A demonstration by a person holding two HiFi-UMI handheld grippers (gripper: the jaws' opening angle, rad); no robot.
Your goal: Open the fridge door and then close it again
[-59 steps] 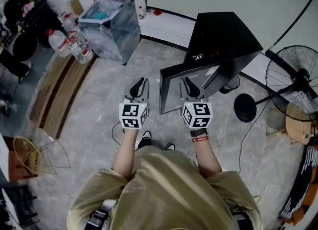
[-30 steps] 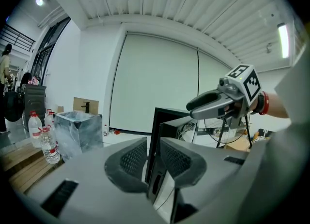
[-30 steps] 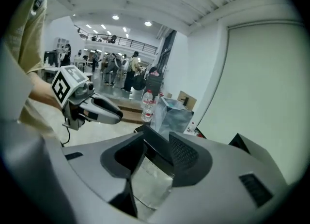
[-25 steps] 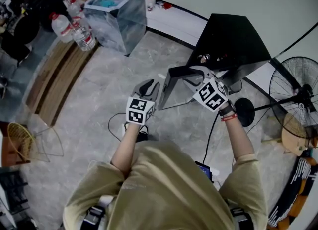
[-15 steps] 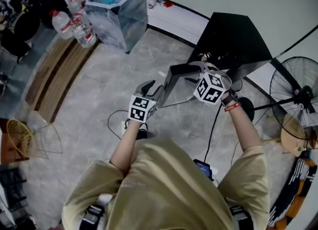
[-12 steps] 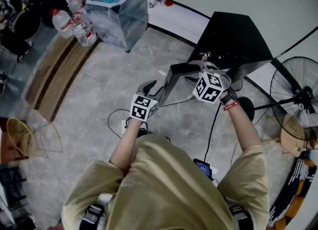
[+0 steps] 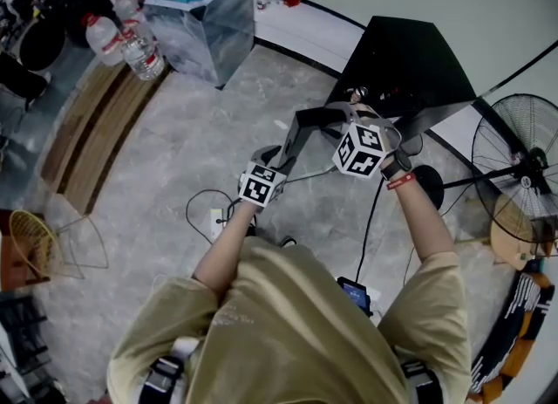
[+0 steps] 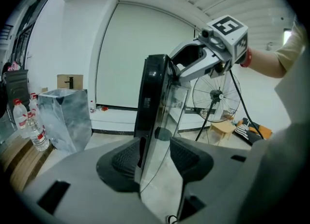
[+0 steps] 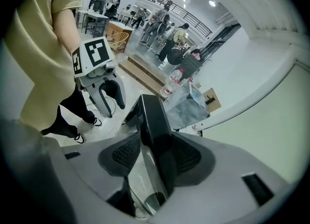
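Head view first: fridge (image 7: 410, 62) squat and black on the floor, fridge door (image 7: 307, 127) swung out towards the person. Left claw (image 7: 272, 156) low at the door's free edge, right claw (image 7: 347, 119) higher, on the top rim, closer to the cabinet. Shutting it probably means a push away from the person, back at the cabinet.

Over to the left gripper view: door edge-on and upright, long axis vertical, right between the pads. Jaws spread wide, just been opening; far pad clear of the glass, so no hold there.

Right gripper view now: top rim running straight away between the pads. Jaws just been closing a touch, pads snug against both faces. Looks like a proper grip, and the better-placed claw for steering.

Inside of the fridge: can't make out. Across the floor, a clear bin (image 7: 199, 18) with something blue in it.
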